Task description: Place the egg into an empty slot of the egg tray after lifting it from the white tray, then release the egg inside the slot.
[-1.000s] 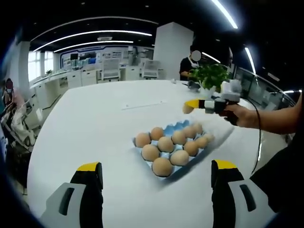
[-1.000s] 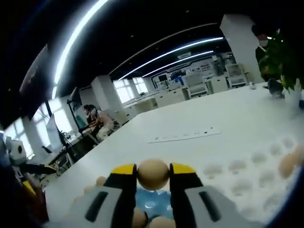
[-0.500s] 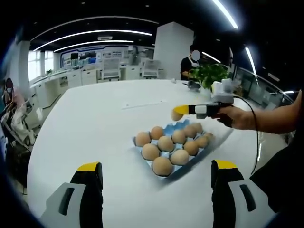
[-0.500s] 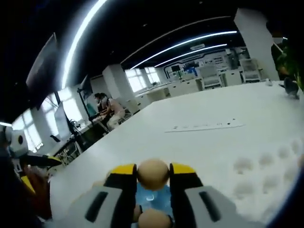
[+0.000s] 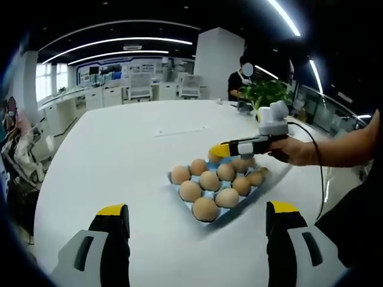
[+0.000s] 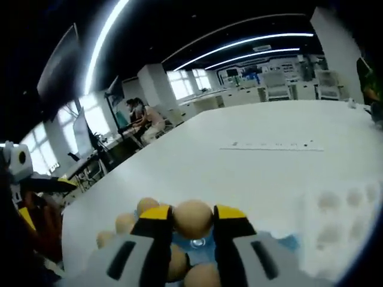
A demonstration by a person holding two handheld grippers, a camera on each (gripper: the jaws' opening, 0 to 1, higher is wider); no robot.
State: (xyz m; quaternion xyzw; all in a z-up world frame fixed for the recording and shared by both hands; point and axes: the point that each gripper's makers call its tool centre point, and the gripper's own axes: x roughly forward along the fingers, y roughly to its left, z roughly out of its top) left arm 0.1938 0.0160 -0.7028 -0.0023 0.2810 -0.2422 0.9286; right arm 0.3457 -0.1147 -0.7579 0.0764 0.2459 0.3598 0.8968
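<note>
Right gripper view, smooth oval egg [image 6: 192, 219] clamped, blue dimpled egg tray [image 6: 287, 243]

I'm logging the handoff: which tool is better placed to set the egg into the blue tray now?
Right. The right tool already grips the egg just above the blue egg tray; the left tool hangs open and empty, back from it.

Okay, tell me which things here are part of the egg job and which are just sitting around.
Part of the job:
- egg held in the right gripper
- blue egg tray with its eggs
- white tray

Just lying about:
- left gripper, open, over the table
- potted plant
- paper strip
</note>
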